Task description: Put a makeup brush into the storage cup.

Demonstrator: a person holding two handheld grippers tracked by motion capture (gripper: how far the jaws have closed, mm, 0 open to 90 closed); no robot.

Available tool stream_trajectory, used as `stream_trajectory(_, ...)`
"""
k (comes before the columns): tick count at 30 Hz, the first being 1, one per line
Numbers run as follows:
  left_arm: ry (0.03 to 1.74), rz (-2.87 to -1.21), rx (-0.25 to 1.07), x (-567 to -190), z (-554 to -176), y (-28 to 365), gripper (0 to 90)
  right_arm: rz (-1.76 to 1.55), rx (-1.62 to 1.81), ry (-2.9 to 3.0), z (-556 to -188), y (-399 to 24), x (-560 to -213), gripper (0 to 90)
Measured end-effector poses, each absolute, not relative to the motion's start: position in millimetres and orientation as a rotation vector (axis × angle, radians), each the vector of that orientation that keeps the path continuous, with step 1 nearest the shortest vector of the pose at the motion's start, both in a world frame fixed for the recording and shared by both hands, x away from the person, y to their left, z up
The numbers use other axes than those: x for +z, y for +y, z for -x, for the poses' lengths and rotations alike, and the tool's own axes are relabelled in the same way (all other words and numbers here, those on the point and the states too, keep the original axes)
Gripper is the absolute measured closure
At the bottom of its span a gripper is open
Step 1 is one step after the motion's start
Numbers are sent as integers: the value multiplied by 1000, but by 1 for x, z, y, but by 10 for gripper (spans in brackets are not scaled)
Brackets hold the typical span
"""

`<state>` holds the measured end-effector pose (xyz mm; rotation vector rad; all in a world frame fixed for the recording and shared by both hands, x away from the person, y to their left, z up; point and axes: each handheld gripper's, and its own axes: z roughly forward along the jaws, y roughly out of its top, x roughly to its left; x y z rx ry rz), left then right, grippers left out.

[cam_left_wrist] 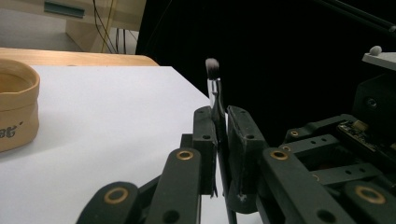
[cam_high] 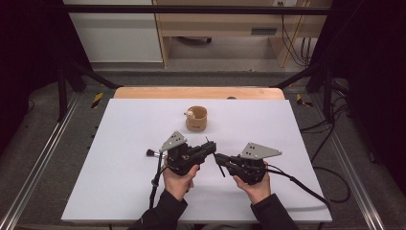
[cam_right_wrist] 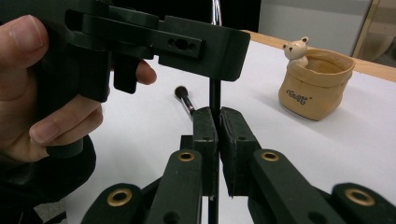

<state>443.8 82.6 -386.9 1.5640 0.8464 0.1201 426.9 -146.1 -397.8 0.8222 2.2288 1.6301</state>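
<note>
I had both grippers low over the white tabletop [cam_high: 119, 191], close together and in front of the tan pouch-shaped cup [cam_high: 196, 119] with its little bear. The left gripper [cam_left_wrist: 222, 122] had its jaws clamped on a slim black makeup brush [cam_left_wrist: 212, 69] — bristles up past the tips. The right gripper [cam_right_wrist: 218, 122] gripped the same brush's handle too, jaws pressed tight. A second brush [cam_right_wrist: 183, 96] lay flat on the tabletop behind the left hand [cam_right_wrist: 32, 98].

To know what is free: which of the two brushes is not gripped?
The dark-tipped brush lying on the table; left gripper and right gripper clamp the pale-tipped brush.
</note>
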Motion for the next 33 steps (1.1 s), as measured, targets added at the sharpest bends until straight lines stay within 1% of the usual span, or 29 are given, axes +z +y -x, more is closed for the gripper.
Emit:
stream_trajectory(12, 817, -1564, 131, -386, -440, 80, 850, -820, 1631, 2235, -427, -145, -399, 848)
stream_trajectory(17, 804, -1563, 140, -386, -439, 81, 850, -818, 1637, 2238, -427, -146, -398, 799)
stream_trajectory(18, 795, -1569, 155, -385, -439, 81, 850, -816, 1636, 2230, -427, -147, -397, 764)
stream_trajectory(20, 790, -1571, 166, -385, -438, 82, 850, -814, 1634, 2227, -426, -147, -397, 751)
stream_trajectory(22, 783, -1575, 182, -384, -438, 84, 850, -815, 1626, 2216, -426, -148, -396, 703)
stream_trajectory(23, 781, -1575, 191, -383, -438, 85, 850, -825, 1622, 2213, -425, -149, -395, 671)
stream_trajectory(24, 778, -1576, 200, -382, -438, 87, 850, -839, 1610, 2200, -426, -150, -394, 608)
stream_trajectory(25, 776, -1579, 210, -381, -438, 88, 850, -839, 1610, 2200, -426, -150, -394, 608)
stream_trajectory(26, 774, -1580, 220, -381, -438, 90, 850, -857, 1602, 2190, -426, -151, -394, 541)
stream_trajectory(27, 772, -1579, 228, -380, -438, 91, 850, -867, 1593, 2184, -426, -152, -394, 508)
stream_trajectory(28, 770, -1583, 236, -379, -438, 93, 850, -867, 1593, 2184, -426, -152, -394, 508)
stream_trajectory(29, 767, -1588, 249, -378, -438, 94, 850, -877, 1583, 2184, -427, -152, -394, 474)
stream_trajectory(30, 756, -1597, 267, -376, -437, 96, 850, -904, 1551, 2179, -429, -154, -394, 389)
stream_trajectory(31, 756, -1597, 267, -376, -437, 96, 849, -904, 1551, 2179, -429, -154, -394, 389)
stream_trajectory(33, 754, -1607, 285, -374, -438, 98, 849, -934, 1538, 2179, -431, -156, -396, 351)
